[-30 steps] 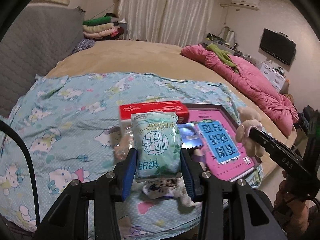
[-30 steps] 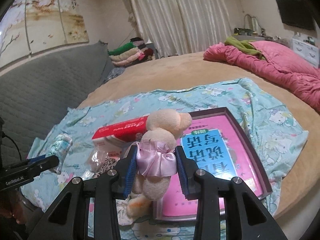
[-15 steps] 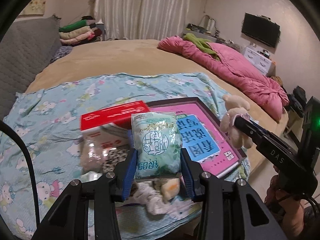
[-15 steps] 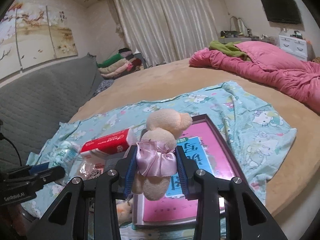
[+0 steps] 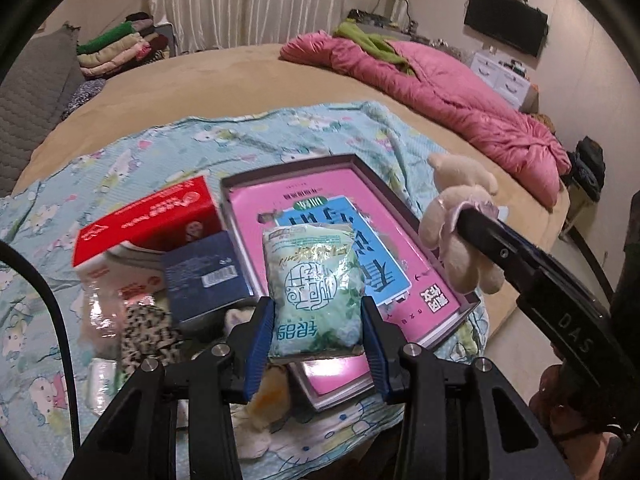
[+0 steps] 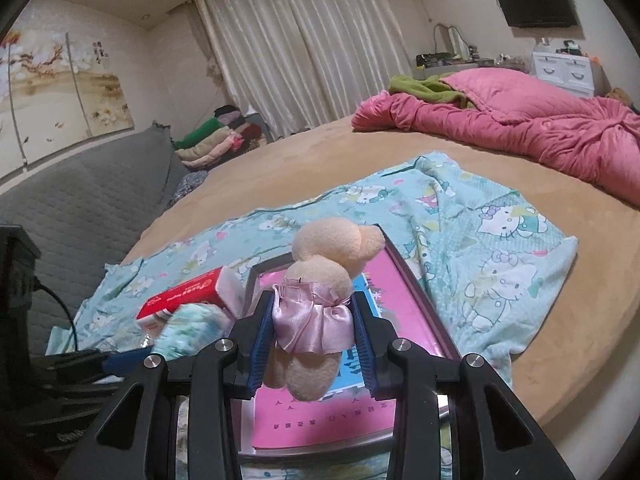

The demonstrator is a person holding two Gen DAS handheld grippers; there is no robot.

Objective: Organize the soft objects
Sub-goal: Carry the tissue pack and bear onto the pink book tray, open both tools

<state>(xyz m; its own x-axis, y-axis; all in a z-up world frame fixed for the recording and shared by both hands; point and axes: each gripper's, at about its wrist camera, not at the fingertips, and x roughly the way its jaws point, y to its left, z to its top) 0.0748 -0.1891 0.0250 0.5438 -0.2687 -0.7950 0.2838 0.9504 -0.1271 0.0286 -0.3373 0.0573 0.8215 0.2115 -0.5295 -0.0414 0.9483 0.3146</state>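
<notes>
Nearest, left gripper [image 5: 316, 344]: blue pads clamped on a soft green-and-white plastic tissue packet [image 5: 314, 288], carried above the near end of a shallow dark-rimmed tray lined with a pink-and-blue printed sheet [image 5: 352, 160]. At three o'clock, right gripper [image 6: 314, 344]: pads pinching a cream plush bear in a pink satin skirt [image 6: 320, 292] over the same tray. Beyond, at ten o'clock: a red-topped tissue box [image 5: 152, 216] and a navy carton [image 5: 204, 276] on the cartoon-cat blue sheet [image 5: 120, 160]; step judged mid-carry, next calling for lowering each soft item into the tray, then easing the pads apart.
</notes>
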